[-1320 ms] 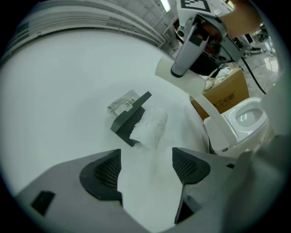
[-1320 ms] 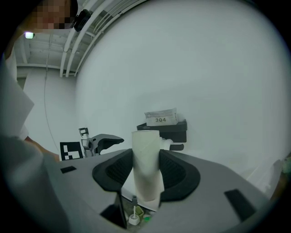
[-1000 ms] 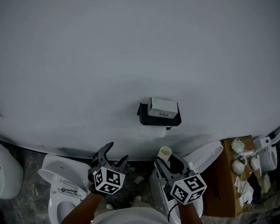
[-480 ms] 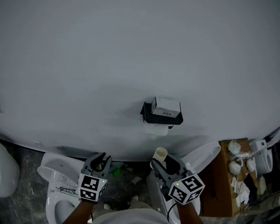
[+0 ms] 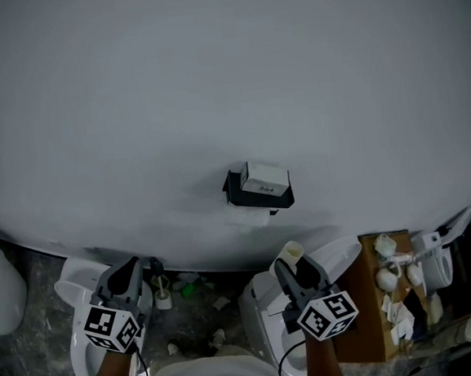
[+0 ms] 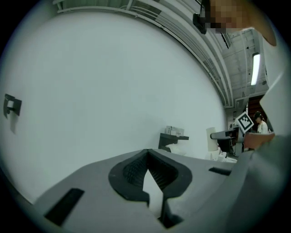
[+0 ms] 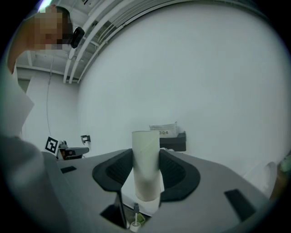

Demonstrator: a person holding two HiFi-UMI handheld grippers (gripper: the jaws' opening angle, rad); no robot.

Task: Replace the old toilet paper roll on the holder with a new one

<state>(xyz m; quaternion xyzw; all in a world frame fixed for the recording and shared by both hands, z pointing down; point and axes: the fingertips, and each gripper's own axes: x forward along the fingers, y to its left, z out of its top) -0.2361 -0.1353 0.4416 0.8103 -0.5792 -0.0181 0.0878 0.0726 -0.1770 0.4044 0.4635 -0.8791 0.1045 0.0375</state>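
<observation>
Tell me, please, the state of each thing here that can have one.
left tool: shut, empty.
right tool: shut on the cardboard tube.
cardboard tube: bare, held upright.
holder: on the wall, white box on top.
cardboard box: open, white items inside.

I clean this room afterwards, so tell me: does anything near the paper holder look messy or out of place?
Yes. Small scraps lie scattered on the dark floor below the holder, and the open cardboard box at the right holds crumpled white wads. The holder itself looks intact.
</observation>
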